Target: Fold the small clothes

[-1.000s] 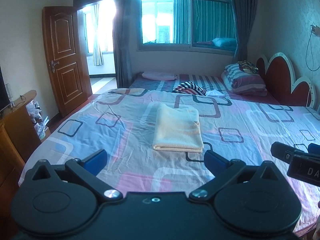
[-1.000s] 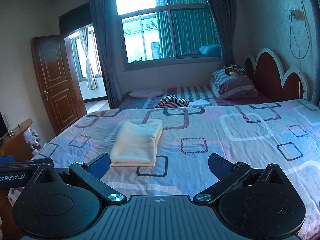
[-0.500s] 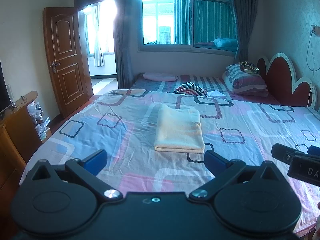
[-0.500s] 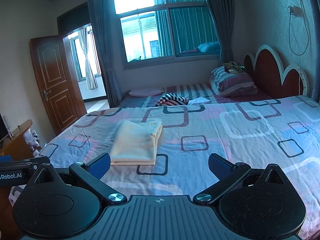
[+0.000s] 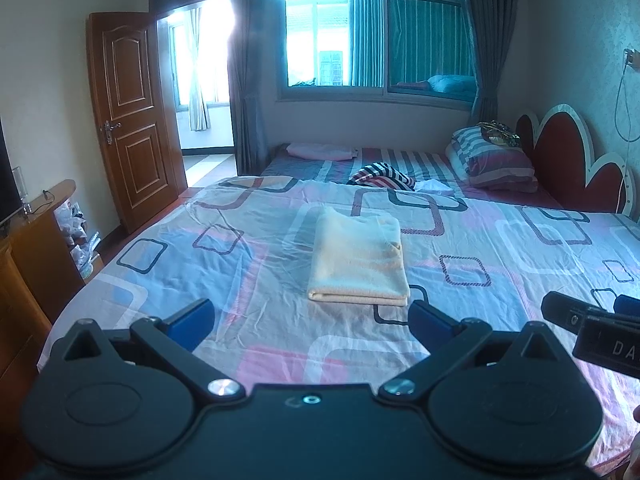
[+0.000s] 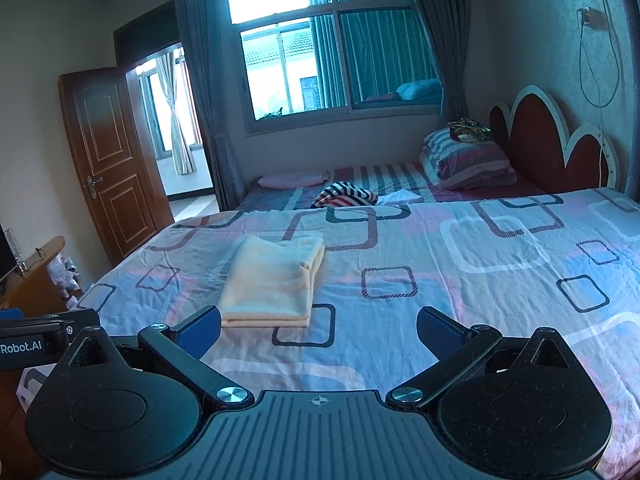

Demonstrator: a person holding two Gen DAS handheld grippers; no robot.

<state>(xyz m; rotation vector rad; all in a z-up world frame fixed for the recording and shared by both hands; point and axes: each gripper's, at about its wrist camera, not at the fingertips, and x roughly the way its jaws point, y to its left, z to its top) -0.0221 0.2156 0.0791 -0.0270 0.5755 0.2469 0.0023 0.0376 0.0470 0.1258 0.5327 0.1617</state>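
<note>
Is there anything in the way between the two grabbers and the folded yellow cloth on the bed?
Nothing visible is. Only bare bedsheet lies between the open left gripper and the folded yellow cloth, and between the open right gripper and it. Both jaws hold nothing.

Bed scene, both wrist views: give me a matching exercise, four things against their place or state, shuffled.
Things:
1. cream garment
2. striped garment
3. left tool
4. striped pillow

Places or states:
A. open, empty
B. by the red headboard
C. folded flat on the patterned sheet
D. crumpled at the sheet's far edge

Pairs: 1-C, 2-D, 3-A, 4-B
</note>
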